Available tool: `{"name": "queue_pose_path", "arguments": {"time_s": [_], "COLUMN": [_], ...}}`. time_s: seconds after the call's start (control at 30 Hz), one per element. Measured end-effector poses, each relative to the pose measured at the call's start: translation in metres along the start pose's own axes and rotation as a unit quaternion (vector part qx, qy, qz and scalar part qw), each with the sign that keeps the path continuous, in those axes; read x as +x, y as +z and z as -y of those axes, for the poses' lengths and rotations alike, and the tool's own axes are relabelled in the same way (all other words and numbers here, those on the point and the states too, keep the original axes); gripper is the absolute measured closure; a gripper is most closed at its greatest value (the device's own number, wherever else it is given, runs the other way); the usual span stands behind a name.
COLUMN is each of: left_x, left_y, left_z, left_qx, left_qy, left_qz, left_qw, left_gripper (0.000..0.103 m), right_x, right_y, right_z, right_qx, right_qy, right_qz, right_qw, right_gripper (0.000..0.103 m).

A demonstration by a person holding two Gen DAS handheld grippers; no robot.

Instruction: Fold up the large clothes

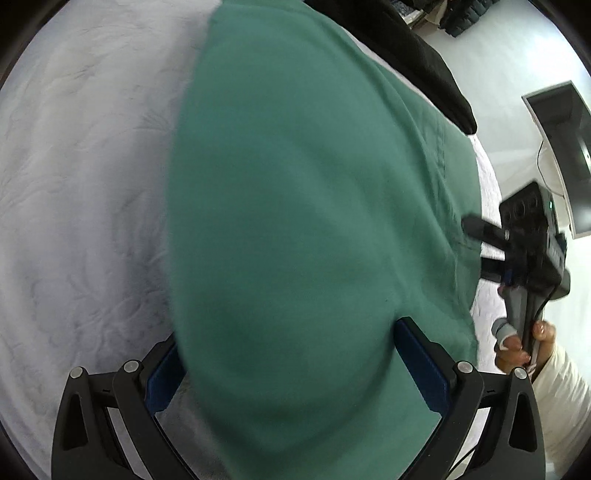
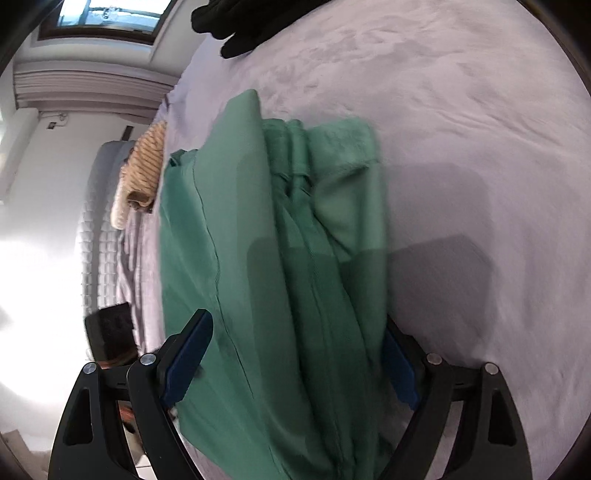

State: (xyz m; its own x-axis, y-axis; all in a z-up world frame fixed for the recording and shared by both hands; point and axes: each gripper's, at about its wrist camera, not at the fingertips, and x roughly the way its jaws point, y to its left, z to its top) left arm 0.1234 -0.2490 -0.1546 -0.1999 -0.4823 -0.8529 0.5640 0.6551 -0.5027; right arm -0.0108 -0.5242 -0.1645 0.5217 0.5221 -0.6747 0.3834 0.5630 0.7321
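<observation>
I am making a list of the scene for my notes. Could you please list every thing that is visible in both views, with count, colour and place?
garment: 1, green, spread on the bed, partly folded, its near edge between the fingers of both grippers
bed cover: 1, pale grey, under the garment
dark clothes: 1 pile, black, far end of the bed
knit item: 1, beige striped, at the bed's edge
monitor: 1, dark screen, beside the bed
window: 1, dark frame, on the wall
left gripper: 1, black with blue pads, wide apart
right gripper: 1, black with blue pads, wide apart
hand: 1, holding the right gripper's handle
</observation>
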Motion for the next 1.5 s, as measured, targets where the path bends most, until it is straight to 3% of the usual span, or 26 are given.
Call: {"name": "queue_pose_path", "arguments": {"time_s": [0.13,0.17,0.2,0.23,0.27,0.37,0.47,0.6,0.87,1.03,1.17,1.23,1.37,1.4,1.47,1.5], "left_x": [0.003,0.002,0.006,0.004,0.0,-0.014,-0.034,-0.065,-0.144,-0.184,-0.19,-0.182,-0.156,-0.159,-0.174,-0.184], "left_y": [-0.001,-0.002,0.001,0.0,-0.002,-0.007,-0.009,-0.019,-0.076,-0.136,-0.188,-0.213,-0.248,-0.252,-0.256,-0.257], "left_z": [0.003,0.004,0.012,0.014,0.017,0.023,0.031,0.037,0.026,-0.007,-0.038,-0.052,-0.089,-0.094,-0.096,-0.095], "left_qx": [0.003,0.003,0.008,0.011,0.016,0.023,0.034,0.044,0.086,0.096,0.077,0.073,0.023,0.011,0.012,0.024], "left_qy": [0.0,0.0,0.002,0.007,0.007,0.004,-0.007,-0.049,-0.066,-0.049,-0.026,-0.002,0.042,0.035,0.023,0.021], "left_qz": [-0.005,-0.003,0.0,0.003,0.009,0.021,0.033,0.051,0.049,0.022,-0.008,-0.024,-0.044,-0.041,-0.031,-0.029], "left_qw": [1.0,1.0,1.0,0.9999,0.9998,0.9995,0.9989,0.9965,0.9929,0.994,0.9966,0.997,0.9979,0.9985,0.9992,0.9991], "left_gripper": [0.001,0.012,0.017,0.024,0.034,0.055,0.062,0.062,0.062,0.062,0.062,0.061,0.048,0.047,0.047,0.047], "right_x": [0.005,0.005,0.005,0.005,0.006,0.003,-0.007,-0.023,-0.033,-0.012,0.034,0.058,0.09,0.088,0.075,0.065], "right_y": [0.005,0.005,0.005,0.005,0.005,0.001,-0.005,-0.019,-0.085,-0.147,-0.196,-0.216,-0.234,-0.234,-0.233,-0.234], "right_z": [0.005,0.008,0.009,0.01,0.011,0.002,-0.018,-0.05,-0.107,-0.125,-0.129,-0.123,-0.112,-0.115,-0.125,-0.132], "right_qx": [0.015,0.031,0.044,0.056,0.062,0.056,0.044,0.036,0.052,0.073,0.103,0.121,0.121,0.115,0.086,0.063], "right_qy": [0.019,0.025,0.027,0.019,0.012,0.011,0.052,0.096,0.128,0.141,0.142,0.125,0.041,0.025,-0.023,-0.053], "right_qz": [0.012,0.018,0.022,0.023,0.022,0.032,0.048,0.069,0.085,0.065,0.035,0.016,-0.012,-0.012,-0.008,0.0], "right_qw": [1.0,0.999,0.998,0.998,0.998,0.998,0.997,0.992,0.987,0.985,0.984,0.985,0.992,0.993,0.996,0.997], "right_gripper": [0.014,0.014,0.015,0.028,0.057,0.076,0.081,0.082,0.082,0.082,0.082,0.082,0.078,0.071,0.048,0.043]}}
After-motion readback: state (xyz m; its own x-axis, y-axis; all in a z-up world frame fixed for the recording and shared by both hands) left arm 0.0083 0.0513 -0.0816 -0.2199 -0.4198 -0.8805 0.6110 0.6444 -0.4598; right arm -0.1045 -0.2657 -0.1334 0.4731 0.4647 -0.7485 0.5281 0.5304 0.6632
